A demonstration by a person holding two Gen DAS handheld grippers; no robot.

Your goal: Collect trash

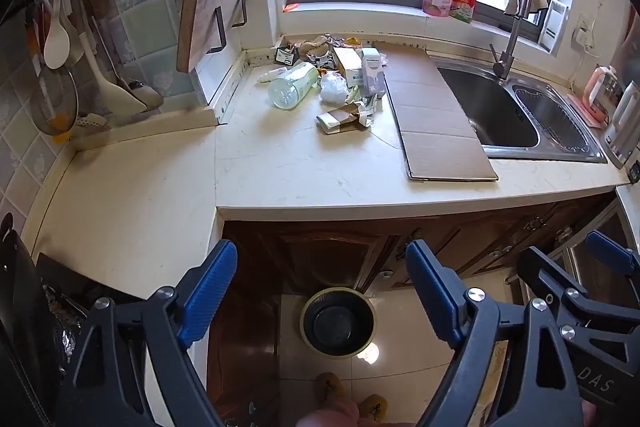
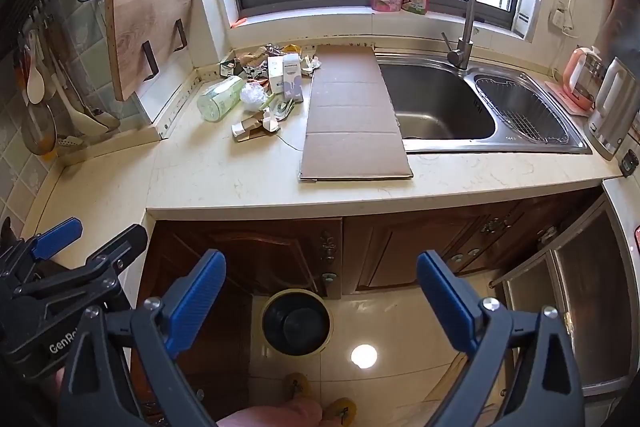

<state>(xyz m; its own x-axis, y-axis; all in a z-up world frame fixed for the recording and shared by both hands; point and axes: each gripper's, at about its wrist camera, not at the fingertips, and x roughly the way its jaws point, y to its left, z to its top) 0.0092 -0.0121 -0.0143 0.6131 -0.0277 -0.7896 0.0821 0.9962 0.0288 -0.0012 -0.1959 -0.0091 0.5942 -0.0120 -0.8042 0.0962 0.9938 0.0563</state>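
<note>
Trash point(image 1: 332, 83) lies heaped on the surface point(image 1: 280, 167) beside cardboard point(image 1: 432, 115); left hand-held gripper point(image 1: 320, 291) and right hand-held gripper point(image 2: 320, 291) hang released, empty, above a bin point(image 2: 297, 323).

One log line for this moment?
phase: start | left gripper: open, empty | right gripper: open, empty | trash pile: on counter | bin: on floor
</note>
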